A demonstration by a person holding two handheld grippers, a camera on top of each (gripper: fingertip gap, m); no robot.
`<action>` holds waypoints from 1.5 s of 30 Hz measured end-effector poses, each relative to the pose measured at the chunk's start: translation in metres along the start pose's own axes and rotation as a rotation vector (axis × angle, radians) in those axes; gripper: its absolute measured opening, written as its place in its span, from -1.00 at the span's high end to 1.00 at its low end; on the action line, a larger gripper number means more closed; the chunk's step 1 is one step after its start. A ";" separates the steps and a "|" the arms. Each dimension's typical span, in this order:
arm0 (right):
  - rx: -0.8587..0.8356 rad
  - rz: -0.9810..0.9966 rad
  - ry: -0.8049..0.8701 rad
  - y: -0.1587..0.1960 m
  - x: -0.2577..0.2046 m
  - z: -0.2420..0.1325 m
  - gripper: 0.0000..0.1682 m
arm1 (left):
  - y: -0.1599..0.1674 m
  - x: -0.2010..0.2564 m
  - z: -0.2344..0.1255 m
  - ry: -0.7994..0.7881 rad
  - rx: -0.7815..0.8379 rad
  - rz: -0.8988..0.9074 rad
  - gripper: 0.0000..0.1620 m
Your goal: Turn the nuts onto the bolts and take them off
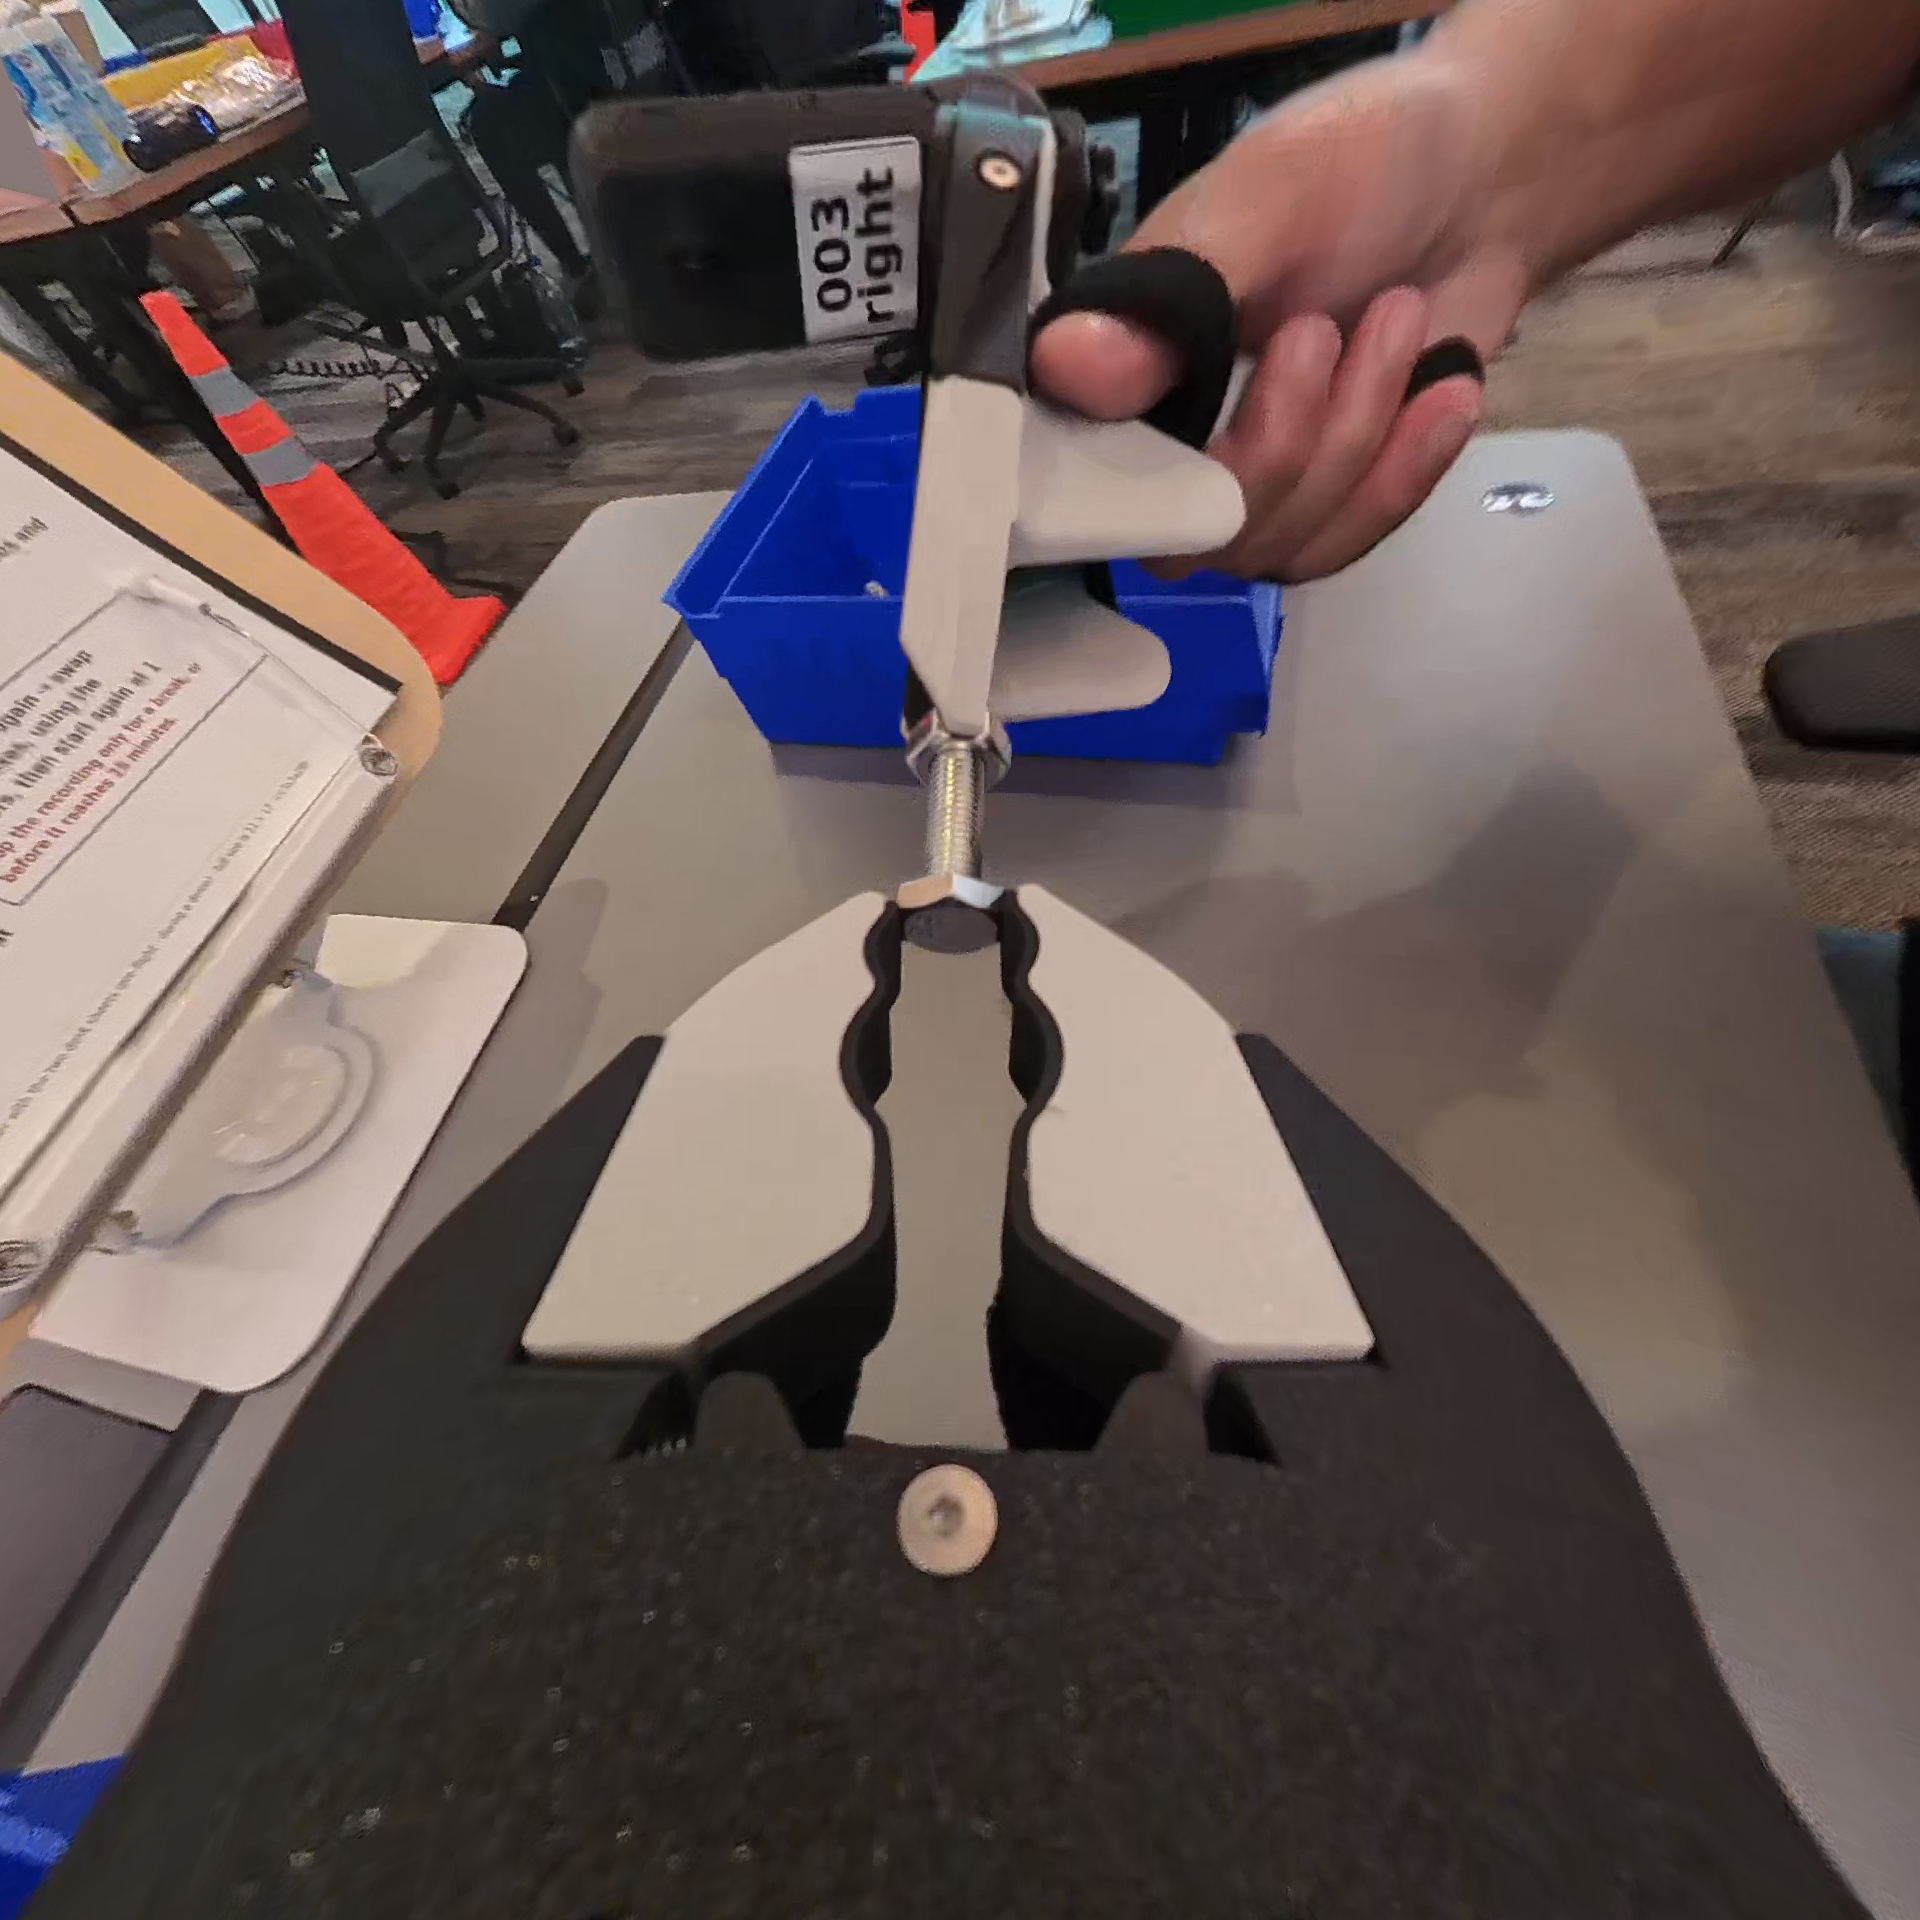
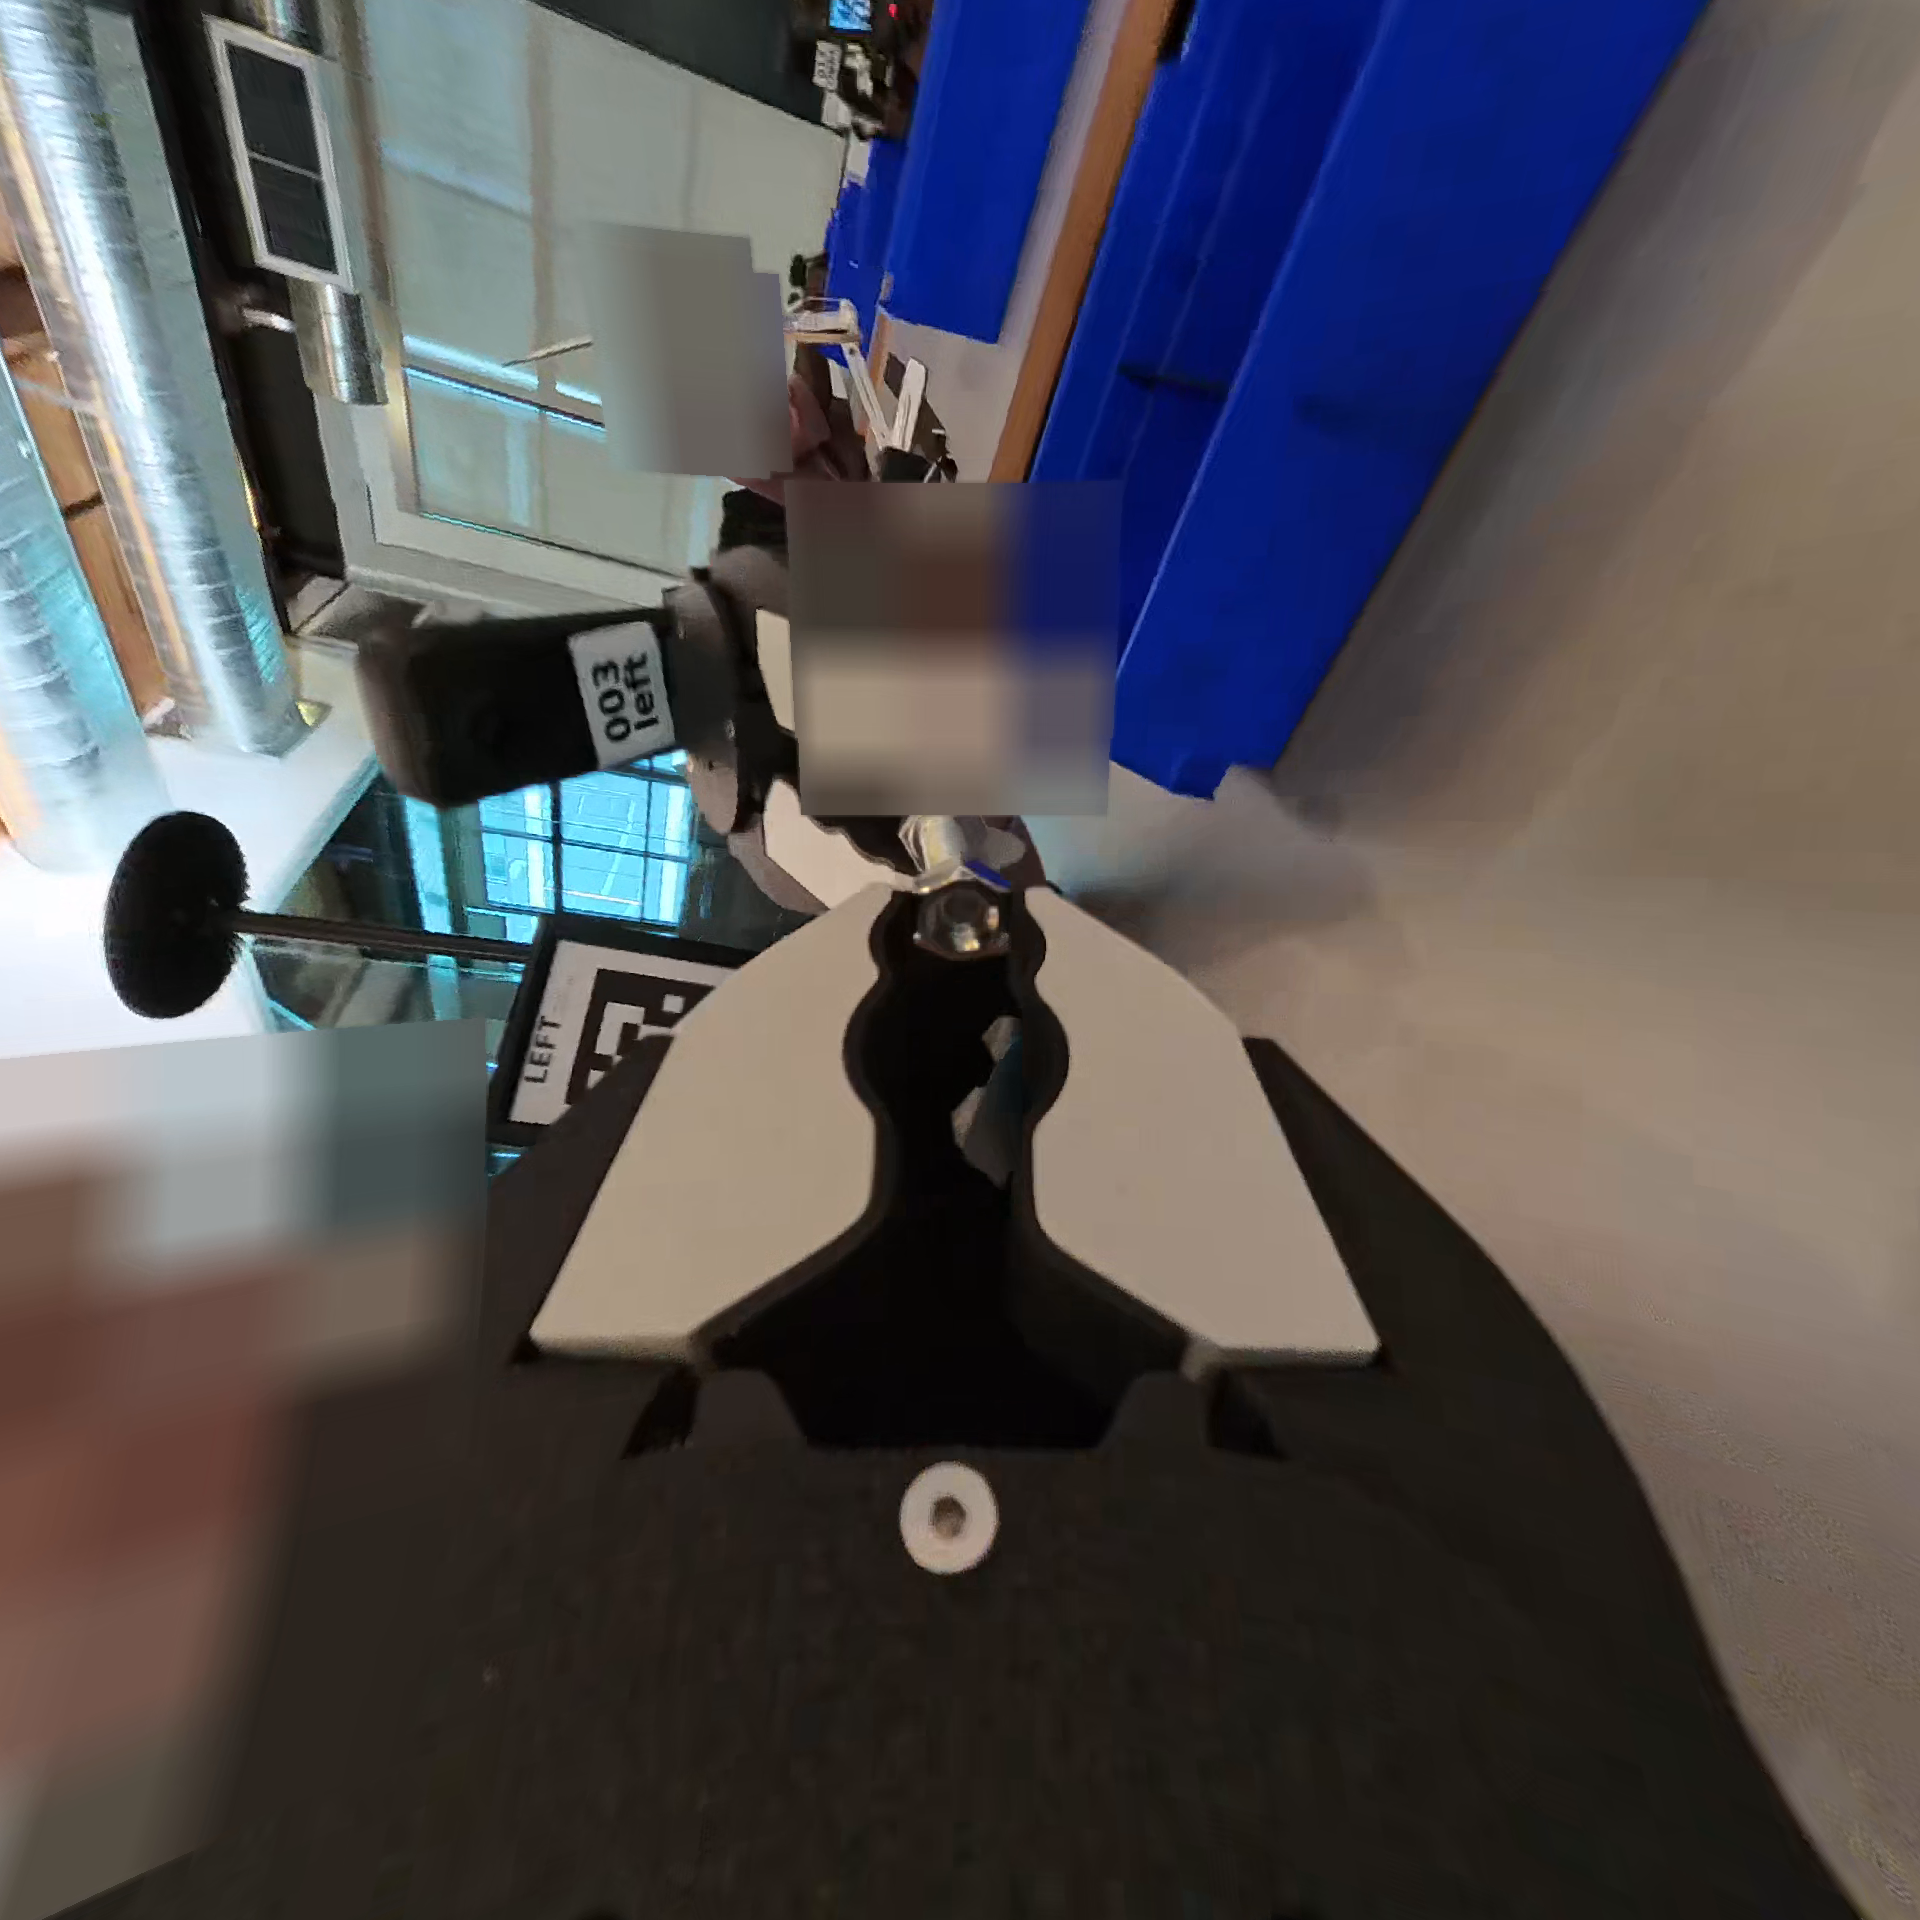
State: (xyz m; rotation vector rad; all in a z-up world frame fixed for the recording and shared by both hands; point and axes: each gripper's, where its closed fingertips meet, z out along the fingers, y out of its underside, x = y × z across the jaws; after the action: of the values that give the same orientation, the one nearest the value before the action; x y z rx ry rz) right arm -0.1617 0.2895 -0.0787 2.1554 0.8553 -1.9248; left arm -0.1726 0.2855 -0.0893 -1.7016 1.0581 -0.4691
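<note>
Behind the bolt [image 1: 954, 821], in the left wrist view, we've got a blue bin [image 1: 831, 623] on the grey table [image 1: 1455, 935], with an orange cone [image 1: 332, 499] on the floor off to the bin's left and some printed sheets [image 1: 156, 748] nearer to us on that side. A hand [image 1: 1351, 343] holds the right gripper [image 1: 951, 727], which comes down in front of the bin and partly hides it. The bolt is shiny, threaded steel with a hex head. Our left gripper [image 1: 951, 920] is clamped on that head right at the fingertips, while the right one pinches the nut [image 1: 956, 746] at the far end of the thread.

Over in the right wrist view everything's tipped sideways: blue bins [image 2: 1299, 416] sit beyond the nut [image 2: 958, 920], and the left gripper's black body [image 2: 520, 707] is off to its left. The right gripper [image 2: 961, 914] squeezes the hex nut between its tips, bolt [image 2: 940, 836] poking out past it.
</note>
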 end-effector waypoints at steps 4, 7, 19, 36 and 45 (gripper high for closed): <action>-0.036 0.193 -0.010 0.003 0.008 0.002 0.79 | 0.008 0.001 0.002 -0.065 -0.047 0.109 0.79; -0.061 0.303 -0.017 0.007 0.016 0.005 0.79 | 0.015 0.002 0.004 -0.119 -0.108 0.217 0.79; -0.067 0.164 -0.074 0.010 0.011 0.008 0.36 | 0.017 0.007 -0.004 -0.086 -0.048 0.150 0.79; 0.224 -1.471 0.137 0.054 0.006 0.015 -0.02 | 0.015 0.052 0.000 0.403 0.198 -0.473 0.79; 0.164 -1.503 0.052 0.077 -0.001 0.019 0.11 | 0.023 0.060 0.005 0.424 0.162 -0.466 0.79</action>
State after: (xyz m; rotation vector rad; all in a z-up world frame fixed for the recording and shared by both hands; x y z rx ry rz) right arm -0.1413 0.2165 -0.1016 1.5745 2.9444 -2.3281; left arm -0.1466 0.2372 -0.1226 -1.7392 0.8753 -1.2241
